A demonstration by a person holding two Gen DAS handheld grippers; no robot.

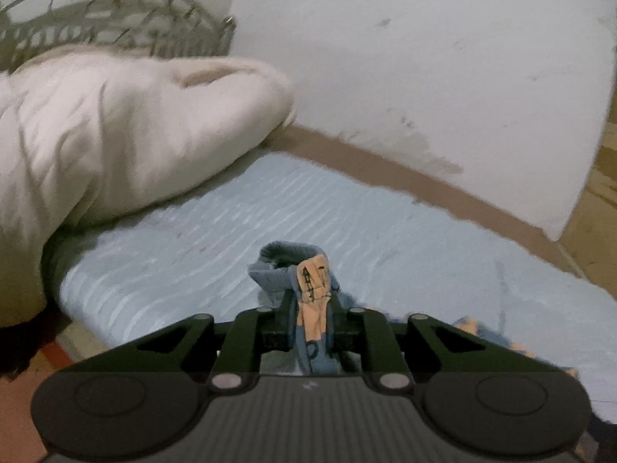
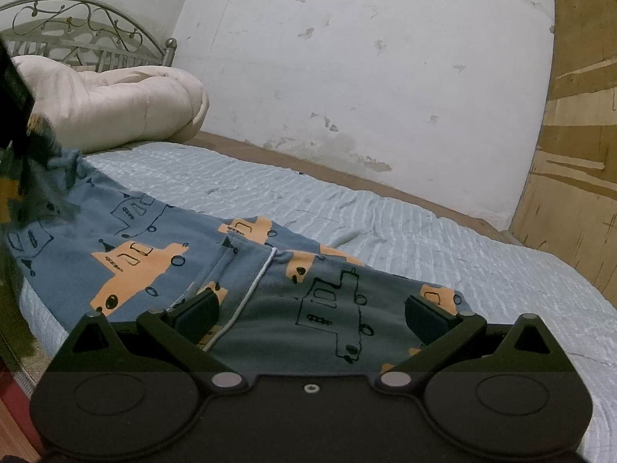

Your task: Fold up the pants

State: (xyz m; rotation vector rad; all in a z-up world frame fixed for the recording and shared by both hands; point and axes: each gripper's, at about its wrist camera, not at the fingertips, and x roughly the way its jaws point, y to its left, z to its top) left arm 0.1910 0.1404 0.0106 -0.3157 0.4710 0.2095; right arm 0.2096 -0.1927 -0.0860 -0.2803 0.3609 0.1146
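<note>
Blue fabric printed with orange vehicles, a bunched fold of the pants, stands pinched between the closed fingers of the left tongs in the left wrist view, lifted above the pale blue ribbed bedsheet; the rest of the garment is mostly hidden behind the tongs' body, with only a scrap showing at lower right. One cream duvet lies heaped at the left, half covering one metal headboard, which is blurred. In the right wrist view the pants lie spread on the bed, running up to the left edge, where a dark, blurred shape cuts them off. The right tongs stand wide open over the cloth, gripping nothing.
</note>
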